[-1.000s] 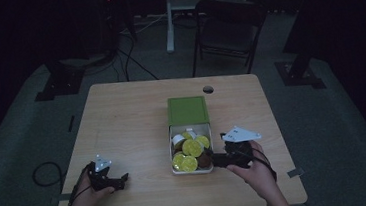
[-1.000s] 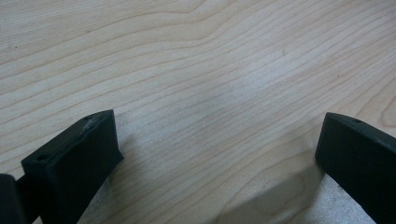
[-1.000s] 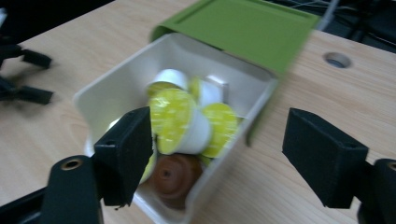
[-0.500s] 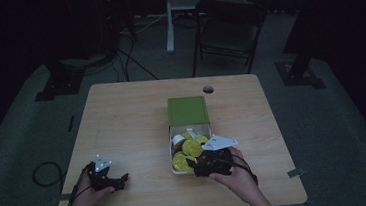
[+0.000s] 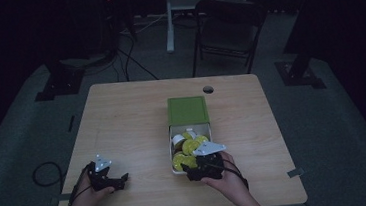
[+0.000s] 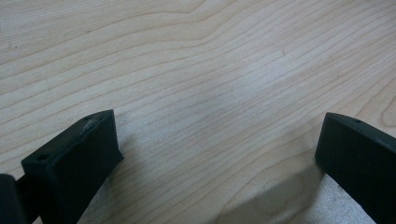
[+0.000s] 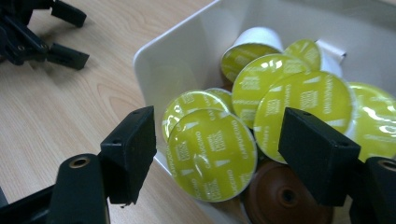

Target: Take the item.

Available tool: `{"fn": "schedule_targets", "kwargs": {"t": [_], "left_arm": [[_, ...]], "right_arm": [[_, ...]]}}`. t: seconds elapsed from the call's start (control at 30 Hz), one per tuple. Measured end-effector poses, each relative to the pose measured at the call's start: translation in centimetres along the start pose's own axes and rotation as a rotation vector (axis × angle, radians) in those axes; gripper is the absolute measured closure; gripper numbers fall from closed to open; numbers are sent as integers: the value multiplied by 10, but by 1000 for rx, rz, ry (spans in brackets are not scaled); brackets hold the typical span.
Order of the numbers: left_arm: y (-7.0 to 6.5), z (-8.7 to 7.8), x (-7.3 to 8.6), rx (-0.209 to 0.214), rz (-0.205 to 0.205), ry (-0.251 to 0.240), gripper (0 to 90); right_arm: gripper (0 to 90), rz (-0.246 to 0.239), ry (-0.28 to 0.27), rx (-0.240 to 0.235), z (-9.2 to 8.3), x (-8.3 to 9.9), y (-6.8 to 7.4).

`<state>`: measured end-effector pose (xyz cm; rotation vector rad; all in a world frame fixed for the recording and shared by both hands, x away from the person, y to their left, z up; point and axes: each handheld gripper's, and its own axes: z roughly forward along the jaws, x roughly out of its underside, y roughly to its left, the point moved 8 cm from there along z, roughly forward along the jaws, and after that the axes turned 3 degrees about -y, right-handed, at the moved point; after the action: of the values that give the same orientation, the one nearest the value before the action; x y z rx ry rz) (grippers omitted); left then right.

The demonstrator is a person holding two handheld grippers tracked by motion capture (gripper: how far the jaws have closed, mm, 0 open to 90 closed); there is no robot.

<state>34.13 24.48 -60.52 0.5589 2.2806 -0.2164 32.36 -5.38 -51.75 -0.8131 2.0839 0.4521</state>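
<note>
1. Right gripper low in the centre of the high view, held in a hand, nosing over the near rim of the white rectangular plastic box.
2. Jaws just been closing, now at a middling gap, pads not pressing anything.
3. Between them in the right gripper view: a round yellow-green foil-lidded coffee capsule, lying tilted at the near corner of the box, atop a brown capsule.
4. More yellow-green capsules piled behind, upper right of that frame.
5. Green square lid lying just beyond the box, mid-frame.
6. Left gripper lower left, jaws spread wide over bare light wooden table, gripping nothing.
</note>
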Motion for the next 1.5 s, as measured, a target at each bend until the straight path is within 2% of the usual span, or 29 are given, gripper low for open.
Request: {"fn": "schedule_targets", "kwargs": {"t": [0.23,0.47,0.63,0.7,0.83,1.03,1.5], "left_arm": [[0,0,0,0,0,0,0],[0,0,0,0,0,0,0],[0,0,0,0,0,0,0],[0,0,0,0,0,0,0],[0,0,0,0,0,0,0],[0,0,0,0,0,0,0],[0,0,0,0,0,0,0]], "right_arm": [[273,-15,25,-3,10,6,8],[306,-54,46,28,20,11,12],[337,-45,53,25,25,15,15],[369,-35,51,28,25,14,14],[377,-27,51,18,25,14,13],[381,-59,52,-6,23,13,13],[381,-78,29,-48,10,1,12]]}}
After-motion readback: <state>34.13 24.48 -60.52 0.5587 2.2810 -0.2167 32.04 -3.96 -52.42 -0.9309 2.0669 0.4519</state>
